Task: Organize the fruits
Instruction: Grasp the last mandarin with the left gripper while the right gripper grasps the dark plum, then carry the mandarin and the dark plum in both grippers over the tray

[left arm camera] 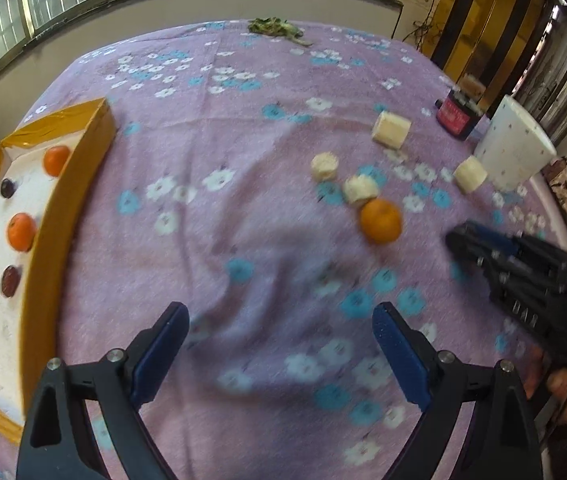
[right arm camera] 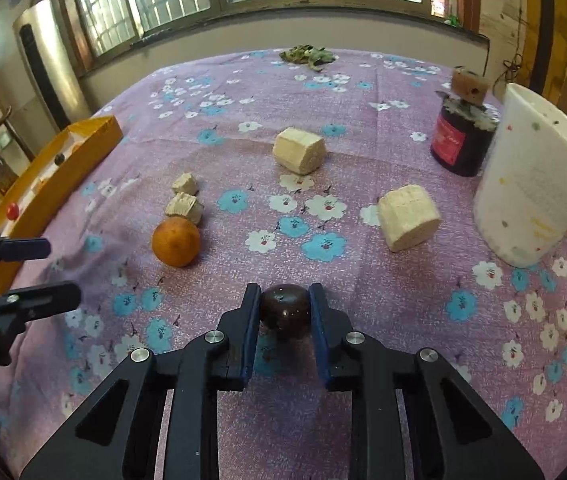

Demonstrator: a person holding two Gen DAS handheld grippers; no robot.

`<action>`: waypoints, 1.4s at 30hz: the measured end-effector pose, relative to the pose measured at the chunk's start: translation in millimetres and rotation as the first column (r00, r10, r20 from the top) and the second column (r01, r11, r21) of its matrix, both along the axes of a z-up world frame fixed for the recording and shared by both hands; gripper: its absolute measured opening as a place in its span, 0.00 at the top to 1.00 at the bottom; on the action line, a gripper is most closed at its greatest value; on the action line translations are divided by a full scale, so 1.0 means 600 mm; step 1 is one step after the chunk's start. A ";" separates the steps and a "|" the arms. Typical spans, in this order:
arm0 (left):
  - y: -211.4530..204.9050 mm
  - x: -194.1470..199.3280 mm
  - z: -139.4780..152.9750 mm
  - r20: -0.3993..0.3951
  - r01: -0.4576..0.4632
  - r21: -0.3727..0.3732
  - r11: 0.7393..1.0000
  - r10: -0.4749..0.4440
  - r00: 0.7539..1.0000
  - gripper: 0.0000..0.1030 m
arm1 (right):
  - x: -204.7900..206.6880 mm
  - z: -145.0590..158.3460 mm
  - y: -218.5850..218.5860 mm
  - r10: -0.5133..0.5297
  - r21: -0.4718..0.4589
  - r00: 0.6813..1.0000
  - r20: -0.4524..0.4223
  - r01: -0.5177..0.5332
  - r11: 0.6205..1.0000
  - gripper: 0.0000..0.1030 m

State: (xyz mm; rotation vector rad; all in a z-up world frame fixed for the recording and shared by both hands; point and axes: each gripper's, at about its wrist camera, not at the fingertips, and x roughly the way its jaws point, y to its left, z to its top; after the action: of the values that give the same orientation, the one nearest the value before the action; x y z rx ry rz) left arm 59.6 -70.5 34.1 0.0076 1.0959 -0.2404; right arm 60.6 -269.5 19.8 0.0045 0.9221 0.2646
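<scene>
My right gripper (right arm camera: 284, 300) is shut on a dark round plum (right arm camera: 284, 310), low over the purple flowered cloth. An orange (right arm camera: 175, 241) lies to its left, with several pale banana chunks (right arm camera: 408, 218) scattered behind it. My left gripper (left arm camera: 279, 320) is open and empty above bare cloth. The same orange (left arm camera: 380, 221) and banana chunks (left arm camera: 390, 129) lie ahead of it to the right. The right gripper (left arm camera: 459, 240) shows at that view's right edge. A yellow-rimmed tray (left arm camera: 63, 216) at the left holds oranges, dark plums and a red fruit.
A white spotted cup (right arm camera: 539, 184) and a dark jar with a red label (right arm camera: 457, 144) stand at the right of the table. A green leafy bundle (right arm camera: 307, 56) lies at the far edge under the window. The left gripper (right arm camera: 47, 268) reaches in from the left.
</scene>
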 end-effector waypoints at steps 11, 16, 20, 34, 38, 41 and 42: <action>-0.106 0.057 -0.030 0.014 0.081 -0.025 0.996 -0.081 0.997 0.44 | -0.034 -0.001 -0.027 -0.034 0.079 0.999 -0.033 0.037 0.996 0.77; -0.104 0.059 -0.029 0.042 0.093 -0.047 0.995 -0.091 0.995 0.67 | -0.048 -0.002 -0.028 -0.037 0.078 0.999 -0.029 0.040 0.996 0.77; -0.082 0.046 -0.026 0.034 0.091 -0.065 0.994 -0.089 0.995 0.67 | -0.060 0.004 -0.025 -0.046 0.055 0.999 -0.017 0.047 0.997 0.77; 0.041 -0.037 0.034 0.084 0.078 -0.132 0.988 -0.067 0.994 0.67 | -0.101 0.053 0.044 -0.053 0.046 0.998 0.043 0.051 0.998 0.77; 0.078 -0.056 0.048 0.106 0.078 -0.130 0.988 -0.065 0.992 0.67 | -0.109 0.053 0.090 -0.035 0.031 0.999 0.033 0.034 0.999 0.77; 0.112 -0.064 0.055 0.109 0.063 -0.146 0.987 -0.047 0.993 0.67 | -0.110 0.056 0.124 -0.018 0.023 0.999 0.031 0.018 1.000 0.77; 0.124 -0.066 0.058 0.112 0.056 -0.152 0.987 -0.040 0.993 0.67 | -0.109 0.058 0.134 -0.013 0.021 0.999 0.031 0.012 1.000 0.77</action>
State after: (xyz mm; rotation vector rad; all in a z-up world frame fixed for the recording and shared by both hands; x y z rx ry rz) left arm 20.3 4.2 68.9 -0.0910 0.9673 -0.3642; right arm -5.1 -189.0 54.4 0.0248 0.8879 0.2620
